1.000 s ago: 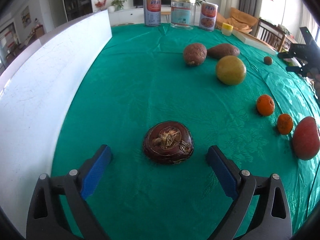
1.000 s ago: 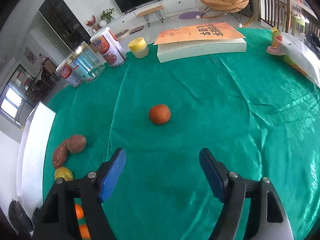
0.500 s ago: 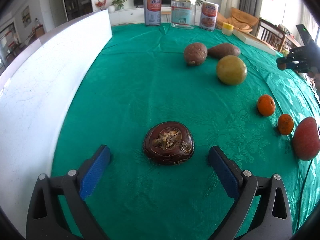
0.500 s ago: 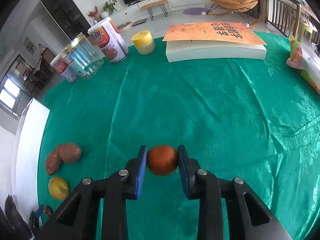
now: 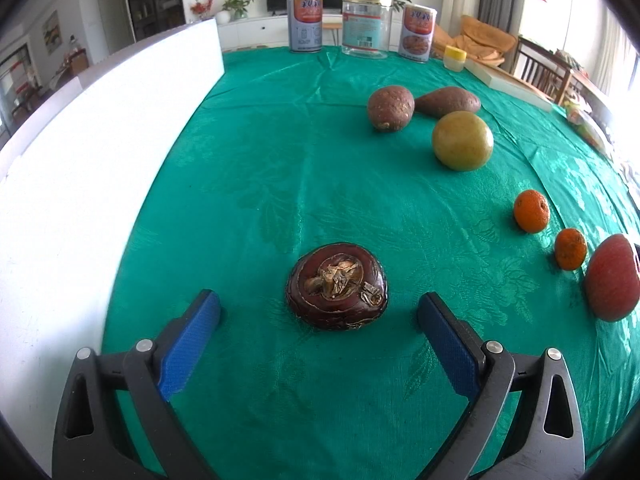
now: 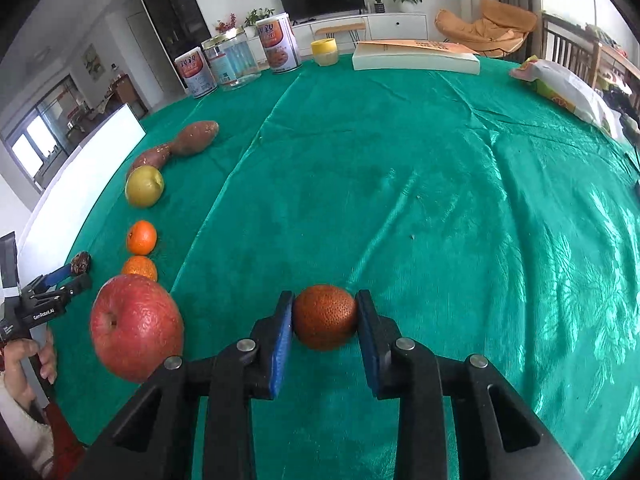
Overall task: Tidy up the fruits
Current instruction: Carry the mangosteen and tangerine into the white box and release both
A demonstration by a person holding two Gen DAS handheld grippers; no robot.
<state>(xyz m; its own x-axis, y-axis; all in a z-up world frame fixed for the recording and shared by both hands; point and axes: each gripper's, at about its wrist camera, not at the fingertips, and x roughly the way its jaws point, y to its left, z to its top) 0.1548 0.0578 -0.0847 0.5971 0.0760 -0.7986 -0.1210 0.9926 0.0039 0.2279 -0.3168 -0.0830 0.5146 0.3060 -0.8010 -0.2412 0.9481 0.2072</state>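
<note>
My right gripper (image 6: 325,322) is shut on a dark orange fruit (image 6: 325,317) and holds it above the green cloth. To its left lie a red apple (image 6: 136,328), two small oranges (image 6: 141,237) (image 6: 140,267), a yellow-green pear (image 6: 145,186) and two sweet potatoes (image 6: 195,137). My left gripper (image 5: 318,308) is open, its blue pads either side of a dark brown flat fruit (image 5: 337,286) lying on the cloth, not touching it. The same row shows in the left wrist view: apple (image 5: 612,278), oranges (image 5: 531,211), pear (image 5: 462,141).
A white board (image 5: 100,152) runs along the left of the table. Three tins and jars (image 5: 366,24), a yellow cup (image 6: 325,51) and a flat box (image 6: 416,60) stand at the far edge. A plastic bag (image 6: 568,90) lies at the right.
My right gripper has carried the dark orange fruit toward the near end of the row, beside the red apple. My left gripper has stayed open around the brown fruit.
</note>
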